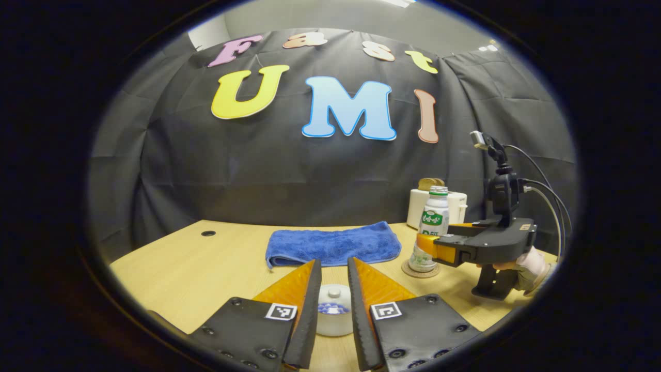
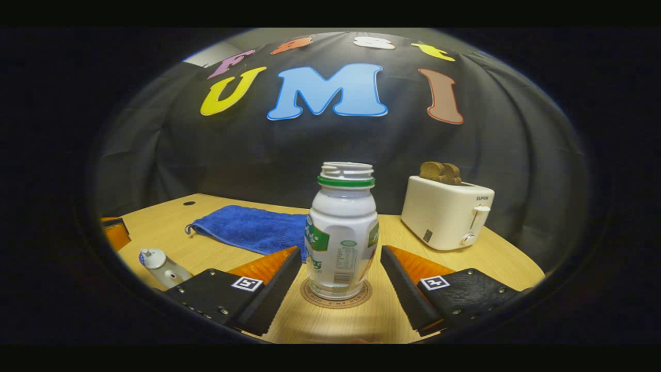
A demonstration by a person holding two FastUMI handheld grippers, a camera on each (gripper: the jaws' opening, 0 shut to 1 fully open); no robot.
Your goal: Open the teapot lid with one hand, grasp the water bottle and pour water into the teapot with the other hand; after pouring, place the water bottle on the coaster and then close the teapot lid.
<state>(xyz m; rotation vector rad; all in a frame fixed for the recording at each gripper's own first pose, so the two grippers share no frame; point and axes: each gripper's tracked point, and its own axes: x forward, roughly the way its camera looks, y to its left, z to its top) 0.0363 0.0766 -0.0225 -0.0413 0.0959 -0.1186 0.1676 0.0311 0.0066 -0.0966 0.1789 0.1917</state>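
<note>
A white water bottle [image 2: 342,232] with a green neck ring and no cap stands upright on a round coaster [image 2: 335,301]. My right gripper [image 2: 342,249] is open, one finger on each side of the bottle with a gap on both sides. From the left gripper view the bottle [image 1: 434,217], the coaster [image 1: 419,270] and the right gripper [image 1: 426,247] sit at the right, held by a hand. A small white teapot [image 1: 334,315] with blue markings and its knobbed lid [image 1: 334,293] on top lies low between my left gripper's [image 1: 333,261] open fingers. The teapot [image 2: 162,268] also appears at the far left.
A folded blue towel [image 1: 333,245] lies at the back middle of the wooden table [image 1: 206,268]. A white toaster [image 2: 446,219] with bread slices in it stands at the back right, behind the bottle. The black cloth wall closes the rear.
</note>
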